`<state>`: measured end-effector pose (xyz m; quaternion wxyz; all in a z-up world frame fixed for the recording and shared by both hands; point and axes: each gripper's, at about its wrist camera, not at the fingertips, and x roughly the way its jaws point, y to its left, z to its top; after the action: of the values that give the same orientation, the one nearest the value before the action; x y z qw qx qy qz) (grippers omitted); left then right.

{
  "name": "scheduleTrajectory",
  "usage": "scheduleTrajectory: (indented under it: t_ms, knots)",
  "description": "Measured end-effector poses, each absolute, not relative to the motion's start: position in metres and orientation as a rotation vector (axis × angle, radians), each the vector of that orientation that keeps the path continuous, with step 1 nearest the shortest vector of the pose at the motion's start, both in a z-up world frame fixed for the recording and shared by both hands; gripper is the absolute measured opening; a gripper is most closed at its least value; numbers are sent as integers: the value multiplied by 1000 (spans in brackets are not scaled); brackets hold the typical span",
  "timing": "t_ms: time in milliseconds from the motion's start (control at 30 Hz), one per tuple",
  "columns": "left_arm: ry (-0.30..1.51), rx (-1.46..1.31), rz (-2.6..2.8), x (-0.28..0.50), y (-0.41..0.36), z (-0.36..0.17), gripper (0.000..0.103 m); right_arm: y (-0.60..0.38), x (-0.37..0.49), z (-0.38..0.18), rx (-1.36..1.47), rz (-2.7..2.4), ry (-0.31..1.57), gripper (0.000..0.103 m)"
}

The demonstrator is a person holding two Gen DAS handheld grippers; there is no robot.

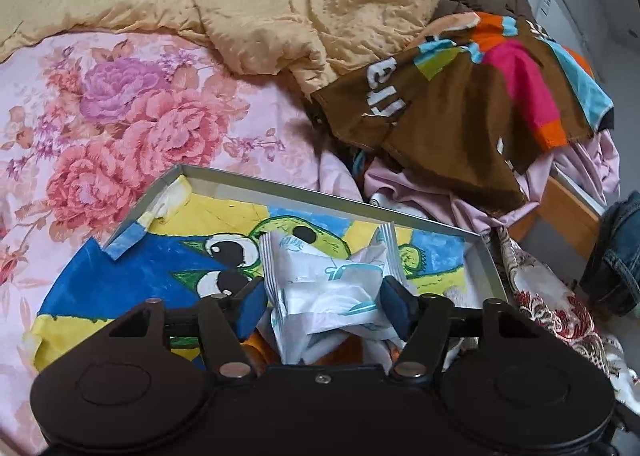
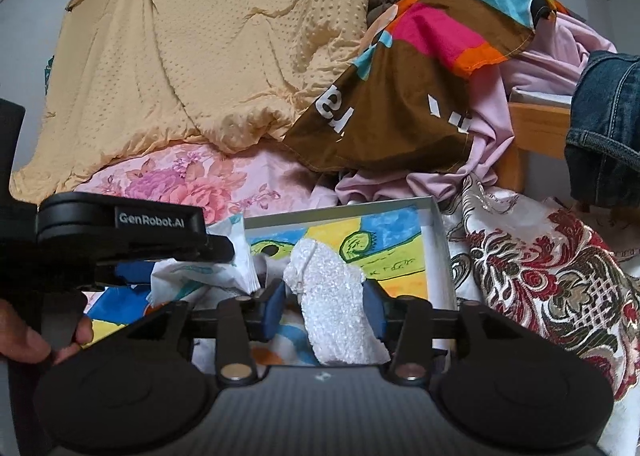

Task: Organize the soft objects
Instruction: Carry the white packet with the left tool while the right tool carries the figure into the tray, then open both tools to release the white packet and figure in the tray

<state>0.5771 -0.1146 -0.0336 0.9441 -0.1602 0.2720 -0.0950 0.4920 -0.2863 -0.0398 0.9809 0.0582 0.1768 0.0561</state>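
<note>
Between the blue pads of the right gripper [image 2: 324, 306] stands a white foam piece [image 2: 336, 304], its long axis running away from the camera and tilted slightly left; the jaws are half spread and the right pad touches it, while the left pad stands just clear. It rests in a shallow grey box [image 2: 440, 248] lined with a bright cartoon drawing. From the left wrist, the left gripper [image 1: 320, 306] stands fairly wide around a crumpled bundle of white sachets [image 1: 332, 280], pads beside it rather than pressing. Only the right view shows that gripper from the side, with a hand [image 2: 24, 336] at its trigger. Around the box lie a floral bedsheet [image 1: 120, 115], a yellow quilt [image 2: 200, 55], a brown patchwork cloth [image 1: 460, 107], a brocade fabric [image 2: 540, 276] and denim [image 2: 604, 127].
</note>
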Motion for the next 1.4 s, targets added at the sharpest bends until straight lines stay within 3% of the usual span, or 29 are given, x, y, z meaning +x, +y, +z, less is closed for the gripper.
scheduleTrajectory:
  t_ms: [200, 600, 1100, 1400]
  knots:
    - [553, -301, -160, 578, -107, -27, 81, -288, 491, -39, 138, 128, 353, 66]
    - [551, -333, -110, 565, -93, -18, 89, -293, 477, -23, 147, 103, 317, 87]
    - [471, -262, -119, 503, -83, 15, 102, -300, 426, 20, 162, 62, 236, 101]
    - [463, -232, -157, 445, -64, 31, 102, -287, 380, 43, 127, 58, 207, 103]
